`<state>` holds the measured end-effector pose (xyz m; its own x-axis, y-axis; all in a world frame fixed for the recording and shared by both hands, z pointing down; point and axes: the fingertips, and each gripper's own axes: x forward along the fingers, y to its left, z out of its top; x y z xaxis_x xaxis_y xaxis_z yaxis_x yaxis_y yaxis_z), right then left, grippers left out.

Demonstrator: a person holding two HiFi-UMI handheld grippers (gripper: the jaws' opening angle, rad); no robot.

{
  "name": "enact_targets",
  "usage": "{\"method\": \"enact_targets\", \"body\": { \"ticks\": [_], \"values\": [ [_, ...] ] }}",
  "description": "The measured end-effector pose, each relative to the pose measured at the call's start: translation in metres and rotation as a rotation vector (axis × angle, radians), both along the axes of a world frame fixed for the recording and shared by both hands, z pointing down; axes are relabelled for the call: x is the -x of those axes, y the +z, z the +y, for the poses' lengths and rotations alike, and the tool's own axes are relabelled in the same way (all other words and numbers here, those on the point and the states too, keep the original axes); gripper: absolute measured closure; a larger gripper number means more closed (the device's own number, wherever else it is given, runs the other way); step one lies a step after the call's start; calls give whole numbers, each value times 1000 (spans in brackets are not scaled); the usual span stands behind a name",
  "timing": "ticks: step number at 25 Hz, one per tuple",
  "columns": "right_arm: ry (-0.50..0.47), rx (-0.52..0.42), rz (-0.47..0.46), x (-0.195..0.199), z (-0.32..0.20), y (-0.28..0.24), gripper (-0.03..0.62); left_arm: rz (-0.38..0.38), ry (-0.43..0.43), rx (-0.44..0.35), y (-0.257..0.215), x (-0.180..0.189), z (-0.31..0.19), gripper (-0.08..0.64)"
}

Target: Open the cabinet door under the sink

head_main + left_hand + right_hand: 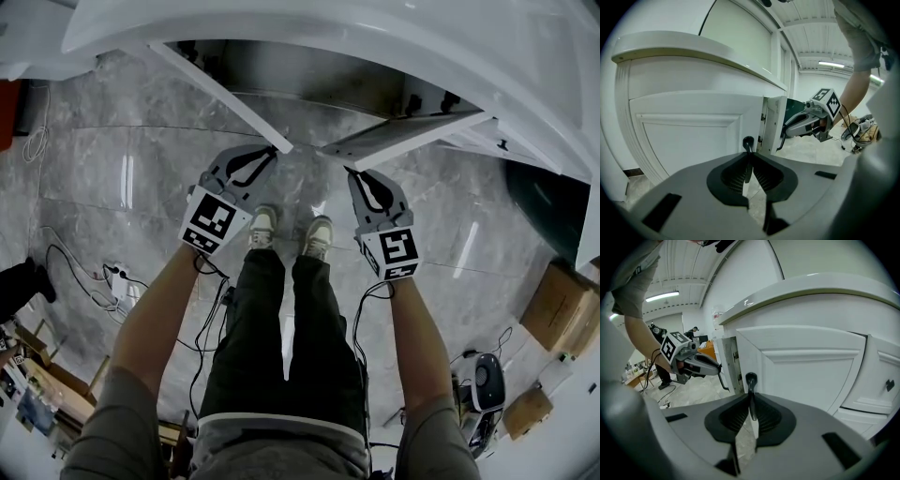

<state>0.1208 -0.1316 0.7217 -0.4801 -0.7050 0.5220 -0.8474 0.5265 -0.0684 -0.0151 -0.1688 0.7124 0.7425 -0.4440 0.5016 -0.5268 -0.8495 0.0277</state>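
L tongs (pixel 749 155), R tongs (pixel 751 398) on knobs (pixel 748 140)

White cabinet doors (pixel 684 136), black knobs (pixel 748 141). Grey marbled floor (pixel 94 169). Grey left gripper (pixel 270 152) and right gripper (pixel 352 174), black-white patterned marker cubes (pixel 214 223).

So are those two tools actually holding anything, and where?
Yes. The left tool clamps the left door by its dark knob; the right tool clamps the right door by its matching knob.

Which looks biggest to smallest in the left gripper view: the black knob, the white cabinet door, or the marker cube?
1. white cabinet door, clearly largest
2. marker cube, though it sits farther off
3. black knob, smallest
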Motion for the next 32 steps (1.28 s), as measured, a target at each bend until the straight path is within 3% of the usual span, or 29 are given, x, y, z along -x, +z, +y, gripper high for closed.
{"method": "enact_targets", "body": {
  "ticks": [14, 21, 29, 32],
  "values": [
    [-26, 35, 46, -70, 83, 5, 541, 17, 88, -40, -2, 55, 39, 512],
    [88, 56, 77, -119, 108, 10, 541, 6, -23, -27, -4, 101, 54, 512],
    [251, 69, 142, -175, 123, 13, 545, -85, -77, -61, -1, 149, 61, 512],
    [291, 70, 177, -195, 127, 13, 547, -106, -151, -65, -2, 172, 60, 512]
  ]
}}
